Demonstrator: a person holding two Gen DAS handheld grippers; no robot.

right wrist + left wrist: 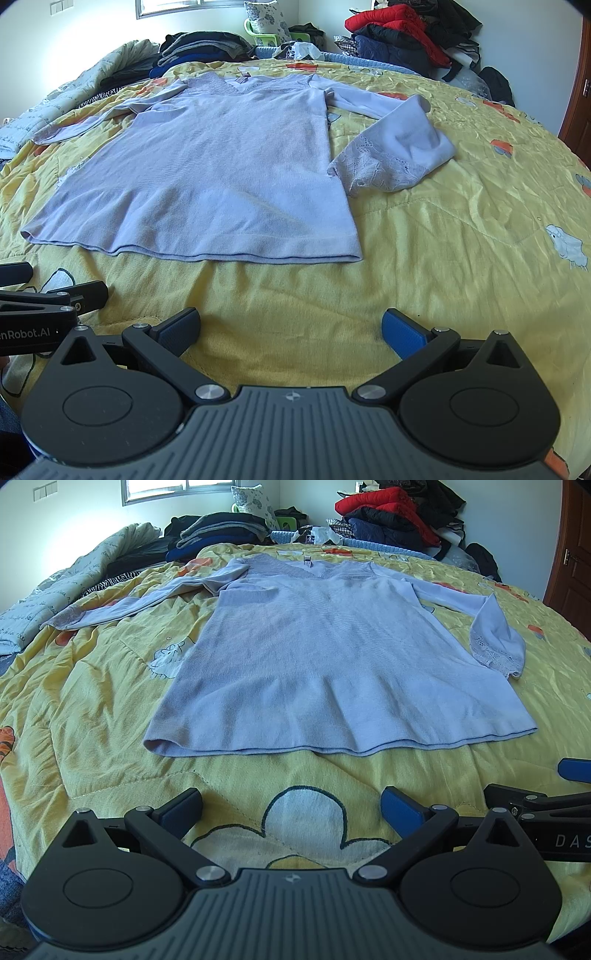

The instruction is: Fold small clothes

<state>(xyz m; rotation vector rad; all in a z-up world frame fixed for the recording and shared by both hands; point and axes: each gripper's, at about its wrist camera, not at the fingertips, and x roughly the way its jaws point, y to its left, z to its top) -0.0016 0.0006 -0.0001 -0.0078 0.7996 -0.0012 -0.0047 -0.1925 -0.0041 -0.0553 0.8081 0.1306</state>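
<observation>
A pale lilac long-sleeved top (325,657) (207,177) lies flat on the yellow quilt (92,709) (461,229), collar far, hem near. Its left sleeve stretches out to the left; its right sleeve bends back so the lace cuff (491,653) (380,170) lies beside the body. My left gripper (291,808) is open just short of the hem, nothing between its fingers. My right gripper (291,328) is open too, below the hem's right corner, and empty. Each gripper shows at the edge of the other's view.
Folded dark clothes (218,528) and a patterned pillow (255,498) sit at the far end of the bed. A heap of red and dark jackets (391,513) fills the far right corner. A rumpled quilt (55,587) lies along the left; a wooden door (572,554) stands right.
</observation>
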